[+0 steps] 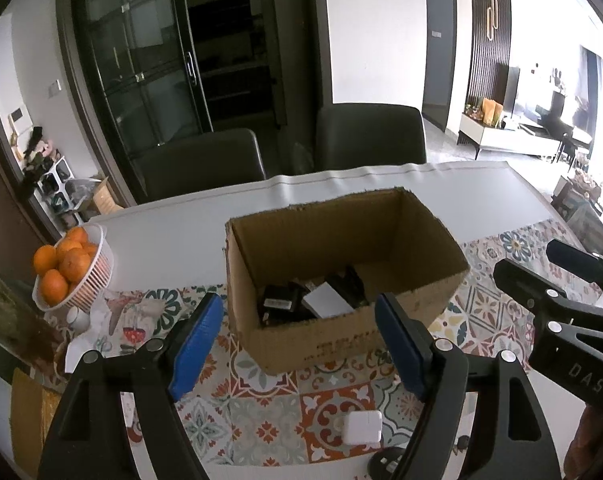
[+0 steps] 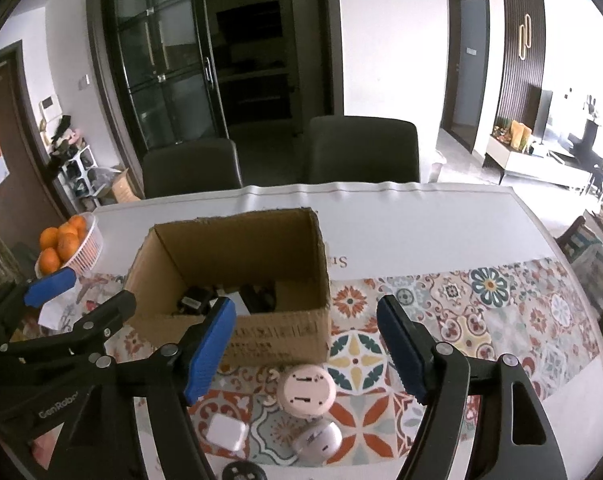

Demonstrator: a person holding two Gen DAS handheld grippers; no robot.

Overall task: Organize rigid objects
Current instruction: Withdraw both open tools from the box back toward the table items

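An open cardboard box (image 1: 341, 240) (image 2: 237, 256) stands on the patterned tablecloth, holding several black devices (image 1: 279, 300) and a white one (image 1: 327, 300). My left gripper (image 1: 299, 340) is open and empty, just in front of the box. A white square charger (image 1: 361, 427) (image 2: 227, 432) lies on the cloth below it. My right gripper (image 2: 305, 344) is open and empty above a round pink socket adapter (image 2: 307, 390), with a white round device (image 2: 319, 442) and a black round item (image 2: 241, 472) nearer me. The left gripper also shows in the right wrist view (image 2: 85, 292).
A white basket of oranges (image 1: 71, 270) (image 2: 67, 246) stands at the table's left, with crumpled white paper (image 1: 97, 320) beside it. Two dark chairs (image 1: 369, 136) (image 2: 361, 148) stand behind the table's far edge. The right gripper's body (image 1: 561, 312) is at the right of the left view.
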